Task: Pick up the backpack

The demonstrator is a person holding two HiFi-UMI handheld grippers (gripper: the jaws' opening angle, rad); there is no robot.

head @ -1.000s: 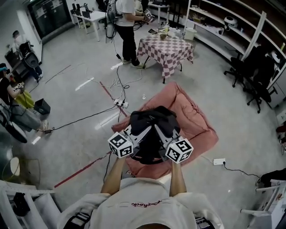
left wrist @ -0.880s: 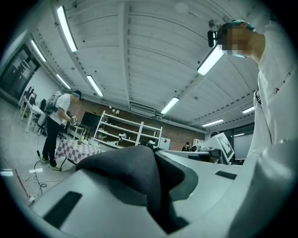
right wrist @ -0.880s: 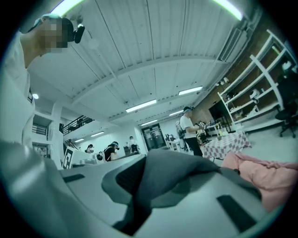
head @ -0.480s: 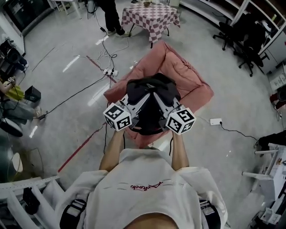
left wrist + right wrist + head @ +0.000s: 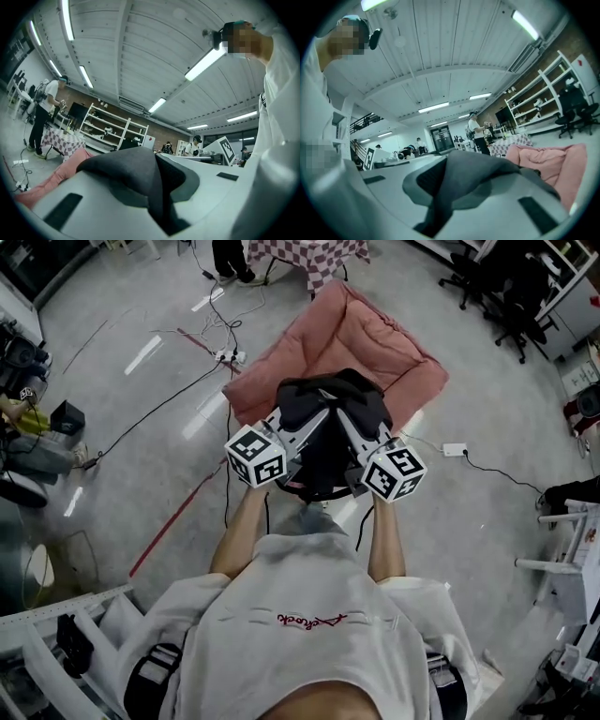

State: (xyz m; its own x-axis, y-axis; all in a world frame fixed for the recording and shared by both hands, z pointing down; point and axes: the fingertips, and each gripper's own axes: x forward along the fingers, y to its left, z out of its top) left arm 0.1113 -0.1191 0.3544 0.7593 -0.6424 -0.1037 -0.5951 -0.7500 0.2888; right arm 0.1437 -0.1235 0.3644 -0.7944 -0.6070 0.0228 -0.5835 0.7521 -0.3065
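The black backpack (image 5: 330,413) hangs in the air in front of my chest, lifted off the pink cushion (image 5: 352,334) behind it. My left gripper (image 5: 305,430) is shut on dark backpack fabric at its left side. My right gripper (image 5: 354,432) is shut on fabric at its right side. In the left gripper view grey-black backpack cloth (image 5: 136,171) is pinched between the jaws of the left gripper (image 5: 159,199). In the right gripper view the same kind of cloth (image 5: 480,180) fills the jaws of the right gripper (image 5: 440,206). The bag's lower part is hidden behind the gripper cubes.
A checkered table (image 5: 309,249) stands beyond the cushion, with a person's legs (image 5: 230,257) beside it. A power strip (image 5: 231,356) and cables lie on the floor at left, and a white adapter (image 5: 455,448) at right. Office chairs (image 5: 506,287) are at top right. A red tape line (image 5: 178,521) crosses the floor.
Both grippers have carried the backpack back from the cushion's middle to its near edge. The cushion and checkered table have slid toward the top of the head view.
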